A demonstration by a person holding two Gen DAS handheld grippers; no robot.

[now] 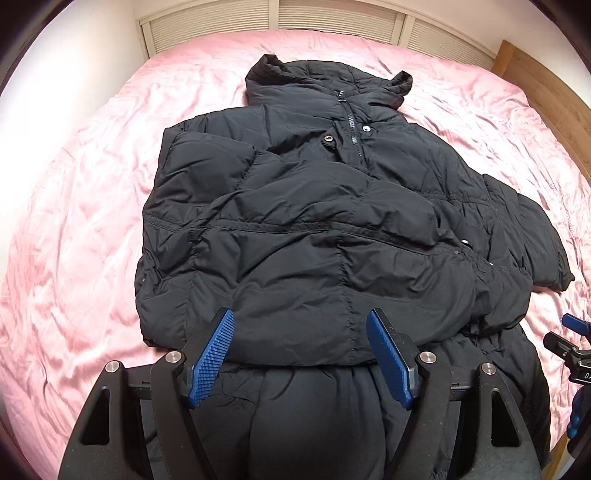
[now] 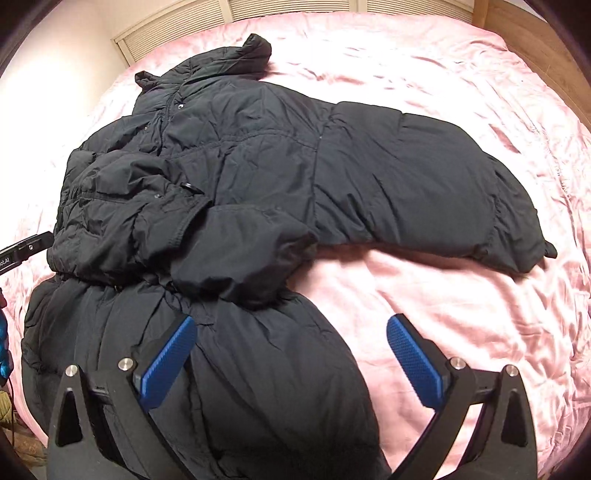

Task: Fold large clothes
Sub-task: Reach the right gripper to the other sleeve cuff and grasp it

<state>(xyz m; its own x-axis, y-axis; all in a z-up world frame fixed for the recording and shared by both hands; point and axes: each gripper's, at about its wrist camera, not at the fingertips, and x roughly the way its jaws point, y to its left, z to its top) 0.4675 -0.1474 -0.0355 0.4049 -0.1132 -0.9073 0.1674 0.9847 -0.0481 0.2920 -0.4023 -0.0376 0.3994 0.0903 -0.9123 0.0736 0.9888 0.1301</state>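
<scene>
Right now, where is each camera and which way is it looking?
Left wrist: sits on the left gripper, low at the bed's near edge, facing the headboard over the black puffer coat; its own blue pads show, plus the other gripper at far right.
Right wrist: sits on the right gripper, further right, facing the coat's spread sleeve; its blue pads show.
Both share the coat and pink bedsheet.

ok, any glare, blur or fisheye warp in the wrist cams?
Left wrist: wall at the left blown out white, bed edges bowed, black puffer coat sharp. Right wrist: same washed-out left side, sheen on the pink sheet, dark vignette corners.
</scene>
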